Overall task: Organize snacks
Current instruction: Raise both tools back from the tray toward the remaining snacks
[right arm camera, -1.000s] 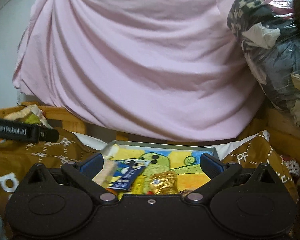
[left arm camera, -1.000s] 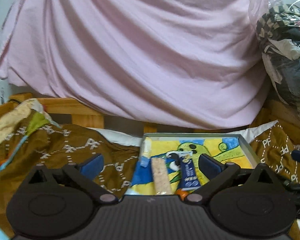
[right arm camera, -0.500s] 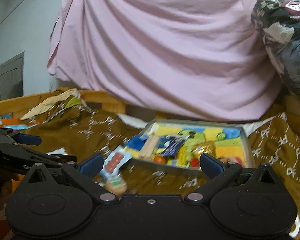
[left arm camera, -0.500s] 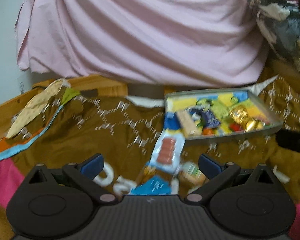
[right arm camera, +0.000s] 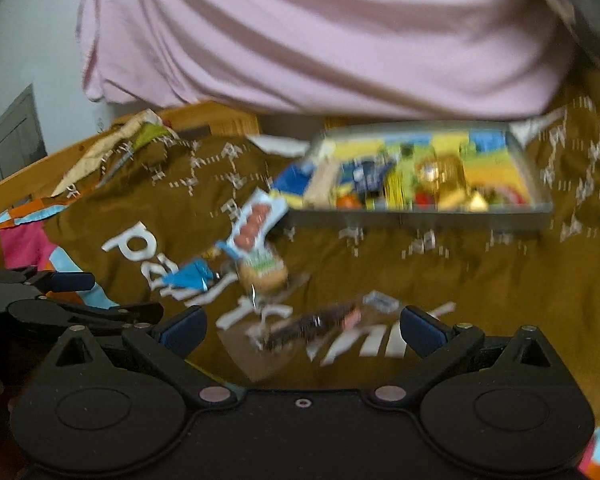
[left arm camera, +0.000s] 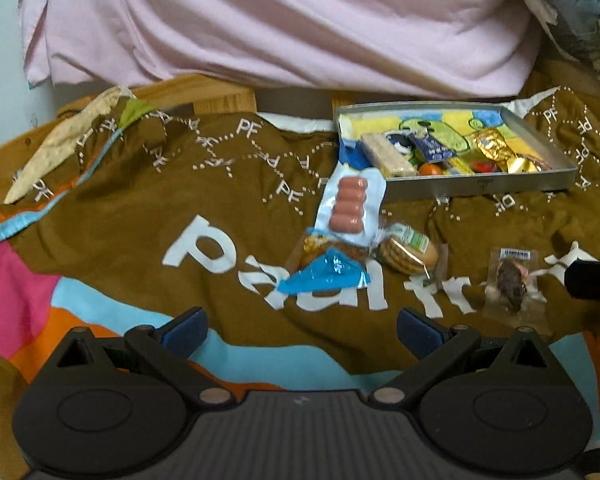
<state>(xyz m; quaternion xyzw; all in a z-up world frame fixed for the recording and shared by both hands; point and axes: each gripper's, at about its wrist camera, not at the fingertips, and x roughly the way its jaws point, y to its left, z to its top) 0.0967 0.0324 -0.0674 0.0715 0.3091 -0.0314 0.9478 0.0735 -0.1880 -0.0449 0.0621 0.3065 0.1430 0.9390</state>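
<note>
Both grippers, the left gripper (left arm camera: 302, 330) and right gripper (right arm camera: 302, 328), jaws apart and empty, had drawn back from the far shallow grey metal tray (left arm camera: 480, 186), bringing loose near-side snacks like the clear-wrapped sausage packet (left arm camera: 348, 206) into reach.

Motion-blurred tray (right arm camera: 420, 220) contents in right-wrist view

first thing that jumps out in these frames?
The metal tray with a bright cartoon lining, far right on the brown blanket, already holding several snacks. In front of it lies a loose cluster: a sausage pack leaning on the tray's near left corner, a blue wrapper and a round biscuit pack, with a clear dark-snack packet apart to the right. Both grippers, left and right, hang open and empty.
</note>
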